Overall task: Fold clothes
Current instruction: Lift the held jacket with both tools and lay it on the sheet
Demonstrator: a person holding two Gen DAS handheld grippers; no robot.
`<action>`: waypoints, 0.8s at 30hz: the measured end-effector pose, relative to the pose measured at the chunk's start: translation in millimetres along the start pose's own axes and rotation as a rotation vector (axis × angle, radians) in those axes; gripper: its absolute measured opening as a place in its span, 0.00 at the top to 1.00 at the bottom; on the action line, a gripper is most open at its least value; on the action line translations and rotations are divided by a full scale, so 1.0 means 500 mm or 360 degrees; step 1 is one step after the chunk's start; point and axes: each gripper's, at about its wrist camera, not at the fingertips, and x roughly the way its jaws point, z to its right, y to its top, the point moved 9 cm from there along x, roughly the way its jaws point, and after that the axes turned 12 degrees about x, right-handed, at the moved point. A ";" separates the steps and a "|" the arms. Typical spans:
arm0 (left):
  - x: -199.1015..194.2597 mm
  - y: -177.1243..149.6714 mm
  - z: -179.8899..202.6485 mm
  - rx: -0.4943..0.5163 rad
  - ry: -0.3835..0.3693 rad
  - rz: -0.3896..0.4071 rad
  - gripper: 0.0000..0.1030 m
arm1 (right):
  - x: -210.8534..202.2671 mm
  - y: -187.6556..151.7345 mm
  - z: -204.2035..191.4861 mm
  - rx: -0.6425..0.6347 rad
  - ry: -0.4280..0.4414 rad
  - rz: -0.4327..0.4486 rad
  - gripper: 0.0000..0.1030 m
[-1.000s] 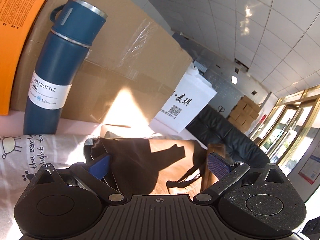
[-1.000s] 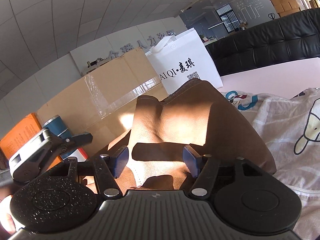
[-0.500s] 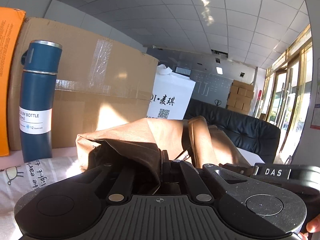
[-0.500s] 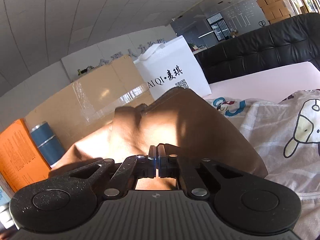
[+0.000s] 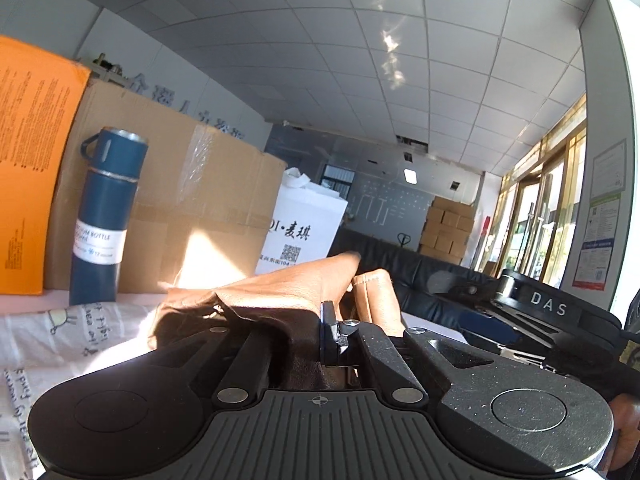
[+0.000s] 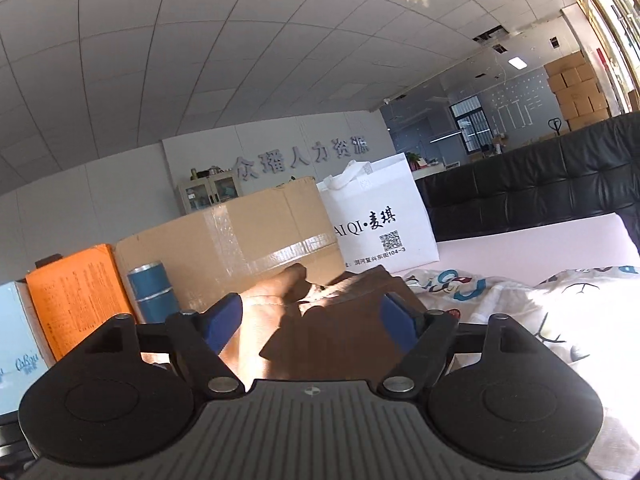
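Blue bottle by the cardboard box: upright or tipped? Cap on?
Upright, cap on. The blue bottle stands on its base against the cardboard box, label level, handled cap seated on top.

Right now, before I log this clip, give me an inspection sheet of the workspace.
Surface: pale pink table, mostly under a cartoon-print sheet.
Job's things: brown garment bunched on the sheet.
Clutter: blue vacuum bottle, cardboard box, orange box, white tote bag.
Grippers: left gripper jaws shut on the brown garment; right gripper jaws just been opening, garment between them, pads clear.
Cables: nothing seen.
Surroundings: black sofa, stacked cartons, glass doors at right.
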 end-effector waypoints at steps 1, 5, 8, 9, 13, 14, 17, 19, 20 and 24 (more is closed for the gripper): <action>0.003 -0.012 -0.011 -0.0035 0.0018 -0.0025 0.99 | -0.003 -0.009 0.004 -0.0020 -0.0022 -0.0027 0.27; 0.022 -0.041 -0.041 -0.0141 0.0050 -0.0090 0.99 | -0.010 -0.047 0.013 -0.0116 -0.0096 -0.0127 0.17; 0.029 -0.048 -0.042 -0.0141 0.0037 -0.0100 0.98 | 0.007 -0.075 -0.001 -0.0185 -0.0121 -0.0200 0.16; 0.031 -0.051 -0.043 -0.0140 0.0034 -0.0104 0.98 | 0.014 -0.084 -0.011 -0.0200 -0.0106 -0.0230 0.15; 0.031 -0.065 -0.035 -0.0102 0.0038 -0.0130 0.98 | 0.056 -0.110 -0.065 -0.0292 -0.0088 -0.0266 0.06; 0.032 -0.066 -0.033 -0.0095 0.0037 -0.0136 0.98 | 0.070 -0.112 -0.071 -0.0291 -0.0115 -0.0270 0.05; 0.033 -0.070 -0.033 -0.0090 0.0040 -0.0143 0.98 | 0.124 -0.122 -0.061 -0.0252 -0.0311 -0.0291 0.06; 0.032 -0.071 -0.036 -0.0104 0.0035 -0.0142 0.98 | 0.141 -0.127 -0.041 -0.0192 -0.0422 -0.0261 0.19; 0.033 -0.072 -0.036 -0.0111 0.0032 -0.0143 0.98 | 0.141 -0.130 -0.031 -0.0159 -0.0430 -0.0249 0.27; 0.039 -0.071 -0.048 -0.0144 0.0059 -0.0114 0.91 | 0.133 -0.125 -0.001 -0.0046 -0.0422 -0.0199 0.78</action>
